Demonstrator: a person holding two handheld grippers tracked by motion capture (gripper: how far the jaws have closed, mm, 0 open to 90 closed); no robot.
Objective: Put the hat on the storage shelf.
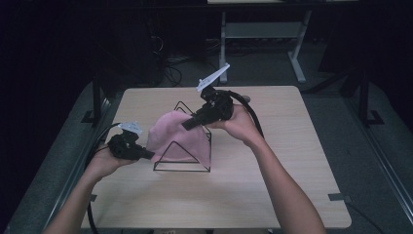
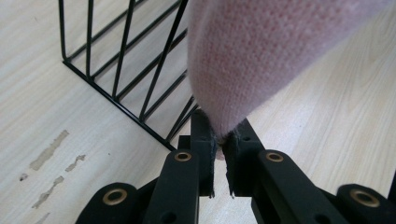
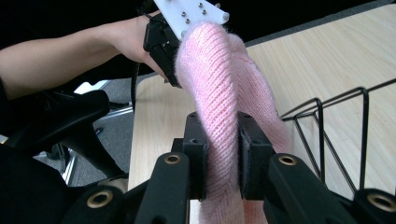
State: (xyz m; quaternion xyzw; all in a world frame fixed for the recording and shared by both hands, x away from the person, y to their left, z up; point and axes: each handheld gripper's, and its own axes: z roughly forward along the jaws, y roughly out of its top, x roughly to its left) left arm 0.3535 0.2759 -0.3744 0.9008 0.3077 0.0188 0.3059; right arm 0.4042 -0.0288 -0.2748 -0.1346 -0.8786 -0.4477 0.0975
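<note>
A pink knitted cloth [image 1: 170, 136] hangs stretched over a black wire rack [image 1: 195, 165] in the middle of the table. My left gripper [image 1: 148, 155] is shut on the cloth's lower left corner [image 2: 224, 126], low beside the rack's base [image 2: 121, 105]. My right gripper [image 1: 187, 125] is shut on a thick fold of the cloth [image 3: 224, 140] near its top, above the rack [image 3: 341, 135]. In the right gripper view the other hand's gripper [image 3: 163, 44] holds the far end of the cloth.
The light wooden table [image 1: 272, 195] has bare room in front and to the right of the rack. Cables trail from both grippers. A white desk frame [image 1: 297, 53] stands on the dark floor beyond the table's far edge.
</note>
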